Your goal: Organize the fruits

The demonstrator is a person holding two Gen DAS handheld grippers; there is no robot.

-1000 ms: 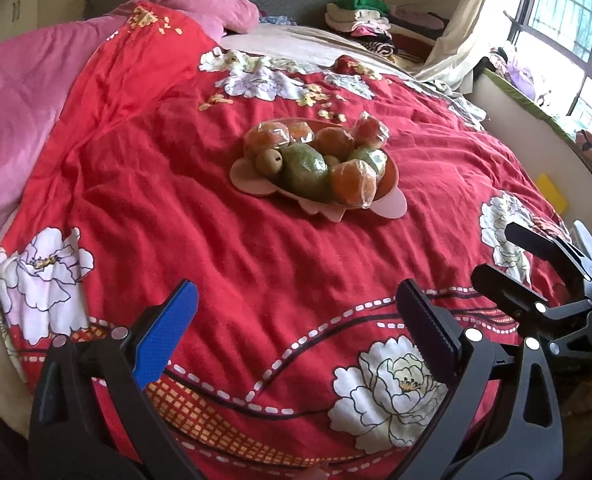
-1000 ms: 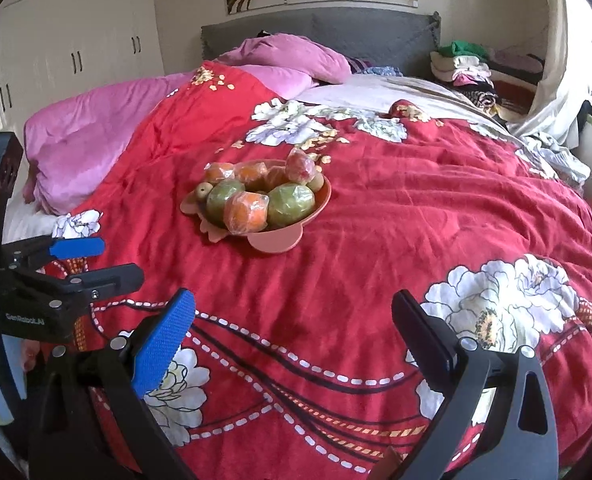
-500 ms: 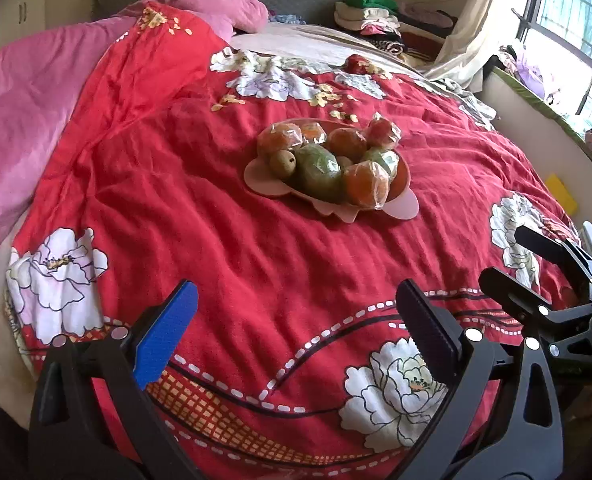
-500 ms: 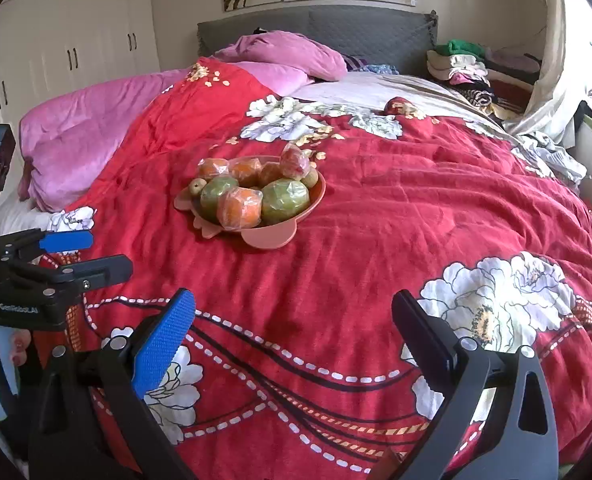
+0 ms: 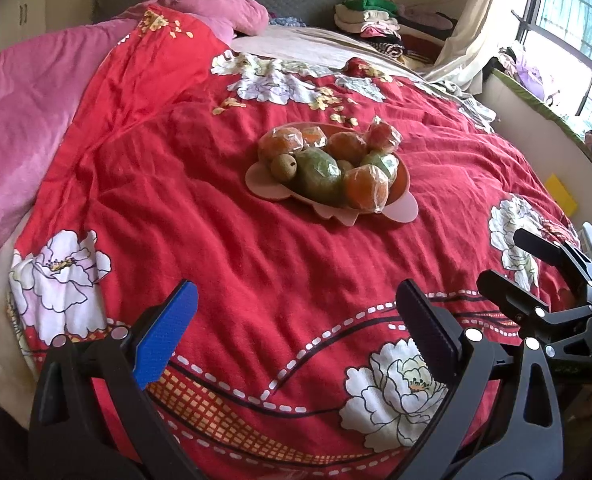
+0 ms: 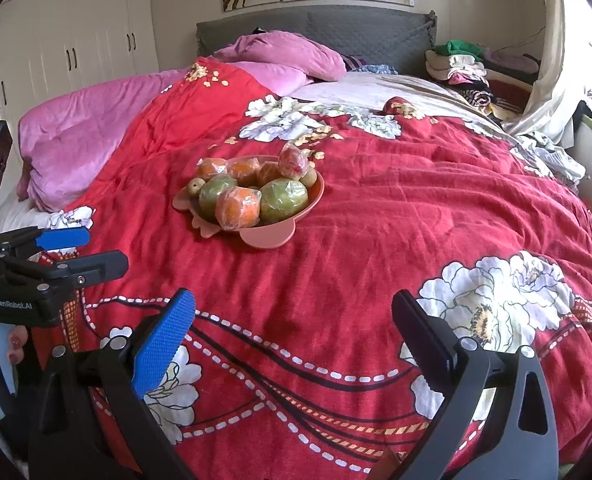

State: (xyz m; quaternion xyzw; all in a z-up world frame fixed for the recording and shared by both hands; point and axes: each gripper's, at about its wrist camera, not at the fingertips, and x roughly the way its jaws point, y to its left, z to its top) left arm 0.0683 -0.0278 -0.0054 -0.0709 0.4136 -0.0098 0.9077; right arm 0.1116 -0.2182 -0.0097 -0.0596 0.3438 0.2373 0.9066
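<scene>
A pink flower-shaped bowl [image 5: 264,184] sits in the middle of the red flowered bedspread, piled with plastic-wrapped fruit: oranges [image 5: 365,189], green mangoes [image 5: 319,176], a red apple [image 5: 381,136] and a small brown fruit [image 5: 284,167]. It also shows in the right wrist view [image 6: 268,236]. My left gripper [image 5: 296,316] is open and empty over the bed's near edge, well short of the bowl. My right gripper [image 6: 294,320] is open and empty, also near the front edge. Each gripper shows in the other's view: the right [image 5: 535,272] and the left [image 6: 76,250].
The red bedspread [image 5: 256,260] covers most of the bed. A pink quilt [image 5: 24,120] lies at the left and a pink pillow [image 6: 280,56] by the grey headboard. Folded clothes [image 6: 459,64] are stacked at the back right. White wardrobes [image 6: 76,40] stand at the left.
Both grippers have drifted slightly; the bowl sits a little further right in the left wrist view and further left in the right wrist view. Both stay open. The fruit has not moved.
</scene>
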